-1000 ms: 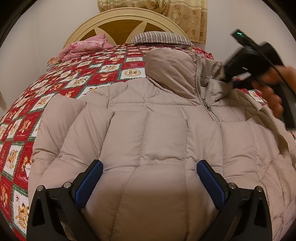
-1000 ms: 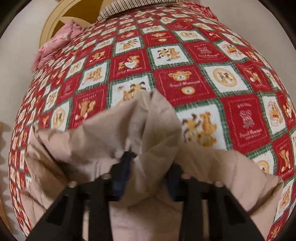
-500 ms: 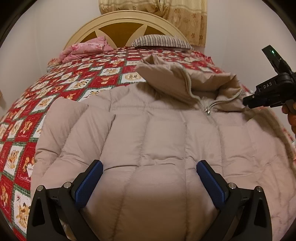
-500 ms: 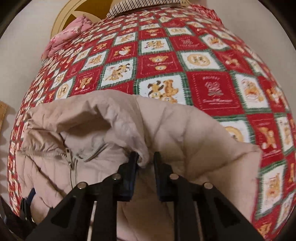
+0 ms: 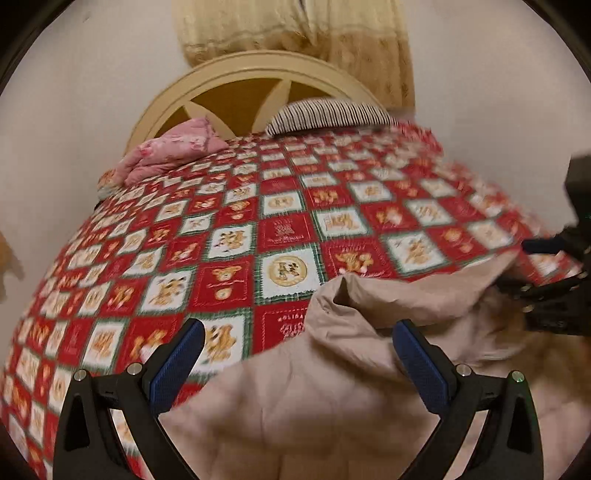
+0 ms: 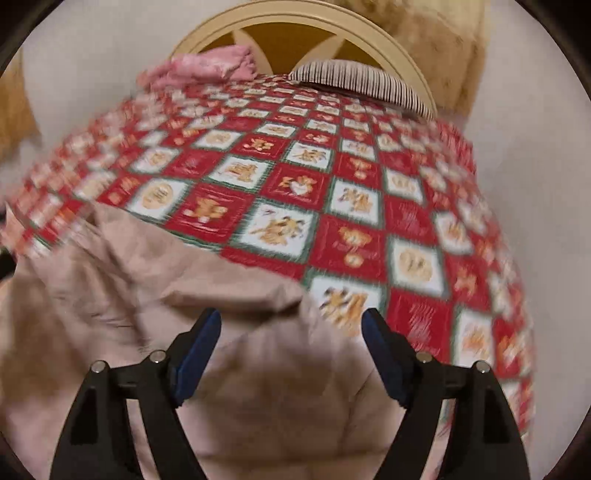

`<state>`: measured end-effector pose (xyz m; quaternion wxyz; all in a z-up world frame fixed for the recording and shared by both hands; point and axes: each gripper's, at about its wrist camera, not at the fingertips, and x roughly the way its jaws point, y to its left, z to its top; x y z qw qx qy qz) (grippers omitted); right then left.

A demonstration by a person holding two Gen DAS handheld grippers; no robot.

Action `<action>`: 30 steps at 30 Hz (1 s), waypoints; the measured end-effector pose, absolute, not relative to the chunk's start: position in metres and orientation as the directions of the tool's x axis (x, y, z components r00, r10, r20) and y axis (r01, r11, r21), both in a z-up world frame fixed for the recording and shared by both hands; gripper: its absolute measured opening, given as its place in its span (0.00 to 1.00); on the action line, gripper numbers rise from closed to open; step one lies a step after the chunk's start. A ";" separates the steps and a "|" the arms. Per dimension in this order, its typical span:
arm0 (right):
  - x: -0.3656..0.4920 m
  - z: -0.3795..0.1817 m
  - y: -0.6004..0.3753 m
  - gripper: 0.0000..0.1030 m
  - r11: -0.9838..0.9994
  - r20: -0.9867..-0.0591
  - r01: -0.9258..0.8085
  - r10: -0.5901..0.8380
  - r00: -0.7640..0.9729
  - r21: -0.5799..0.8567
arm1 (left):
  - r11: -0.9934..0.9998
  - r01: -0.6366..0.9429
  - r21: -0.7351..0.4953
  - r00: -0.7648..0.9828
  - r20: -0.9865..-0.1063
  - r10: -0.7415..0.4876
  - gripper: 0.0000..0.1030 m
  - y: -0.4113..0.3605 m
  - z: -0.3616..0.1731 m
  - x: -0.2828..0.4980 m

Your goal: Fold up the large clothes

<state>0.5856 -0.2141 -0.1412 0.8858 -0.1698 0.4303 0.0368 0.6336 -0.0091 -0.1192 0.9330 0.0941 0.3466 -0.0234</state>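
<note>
Beige padded coat (image 5: pixel 332 398) lies on the bed quilt (image 5: pixel 280 236); right tool (image 6: pixel 291 354), just opened wide, and left tool (image 5: pixel 297 363) both grip nothing; frames blurred, fold probably partial: regrasp an outer edge, pull flat.

Arched cream headboard (image 5: pixel 255 79) against white wall (image 5: pixel 92 92), yellow curtain (image 5: pixel 295 29) above.
</note>
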 end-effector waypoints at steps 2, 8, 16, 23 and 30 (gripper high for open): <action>0.594 -0.159 -0.212 0.40 0.914 -0.797 -0.245 -0.123 0.591 -0.323 | 0.972 0.092 0.216 0.734 -0.674 0.080 0.98 -0.013 -0.139 0.648; 0.572 -0.163 -0.239 0.06 0.924 -0.794 -0.260 -0.069 0.604 -0.279 | 0.983 0.174 0.054 0.666 -0.742 -0.077 0.09 0.013 -0.149 0.641; 0.535 -0.186 -0.243 0.04 0.902 -0.806 -0.315 -0.058 0.589 -0.295 | 0.975 0.221 -0.020 0.575 -0.805 -0.147 0.08 0.016 -0.161 0.596; 0.533 -0.191 -0.245 0.04 0.909 -0.796 -0.299 -0.056 0.603 -0.290 | 0.958 0.288 0.008 0.779 -0.583 -0.230 0.14 -0.007 -0.064 0.556; 0.528 -0.193 -0.247 0.04 0.907 -0.788 -0.293 -0.065 0.613 -0.302 | 0.965 0.219 0.142 0.793 -0.602 -0.092 0.80 -0.042 -0.090 0.633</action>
